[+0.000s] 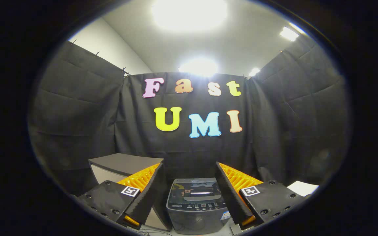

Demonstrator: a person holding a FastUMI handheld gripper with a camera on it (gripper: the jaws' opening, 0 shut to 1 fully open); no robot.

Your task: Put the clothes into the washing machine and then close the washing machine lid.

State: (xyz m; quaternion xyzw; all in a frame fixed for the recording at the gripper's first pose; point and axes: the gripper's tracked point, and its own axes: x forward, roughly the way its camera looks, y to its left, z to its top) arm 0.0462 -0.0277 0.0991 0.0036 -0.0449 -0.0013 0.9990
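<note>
Tongs (189, 173): spread wide, fingers well apart, pinching nothing, held above the desk.

Small dark grey top-loading washing machine (197, 205) with a row of buttons on its near panel: between and just beyond the fingers; lid down.

Grey-topped box-shaped cabinet (120, 165): left of the machine, partly behind the left finger.

White sheet (302, 187): far right, beyond the right finger.

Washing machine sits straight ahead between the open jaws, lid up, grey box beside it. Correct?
Not quite: the gripper view shows the washing machine with its lid down flat, not up. The rest holds: it sits straight ahead, seen between the open jaws of the gripper, and the grey box stands beside it. The jaws hold nothing.
</note>
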